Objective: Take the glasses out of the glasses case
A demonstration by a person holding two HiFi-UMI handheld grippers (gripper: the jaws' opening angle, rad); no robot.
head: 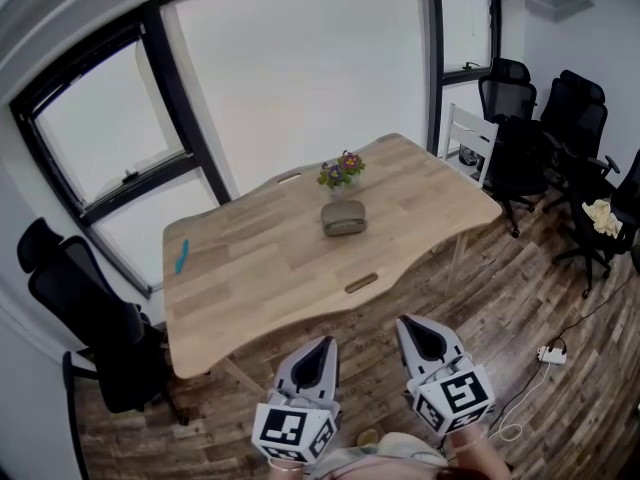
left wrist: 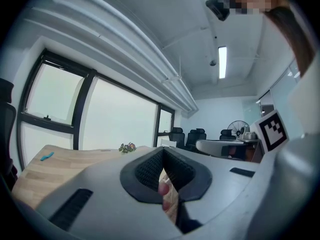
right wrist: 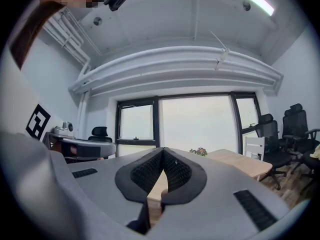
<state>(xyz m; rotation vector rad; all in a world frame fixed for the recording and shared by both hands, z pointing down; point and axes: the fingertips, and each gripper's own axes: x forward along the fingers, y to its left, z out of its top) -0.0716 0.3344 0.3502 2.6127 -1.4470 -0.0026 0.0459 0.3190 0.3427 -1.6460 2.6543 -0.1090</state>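
A closed grey-brown glasses case (head: 343, 218) lies near the middle of the wooden table (head: 250, 278); the glasses themselves are hidden. Both grippers hang low in the head view, short of the table's near edge and well away from the case. My left gripper (head: 324, 346) has its jaws pressed together with nothing between them, as does my right gripper (head: 411, 325). In the left gripper view the dark pads (left wrist: 150, 169) meet at the tip of the left gripper (left wrist: 163, 151). The right gripper view shows the right gripper (right wrist: 163, 151) closed the same way.
A small pot of flowers (head: 341, 172) stands just behind the case. A blue object (head: 181, 256) lies near the table's left edge. Black office chairs (head: 520, 133) crowd the right side, another chair (head: 85, 313) stands at the left, and a power strip (head: 551, 354) lies on the floor.
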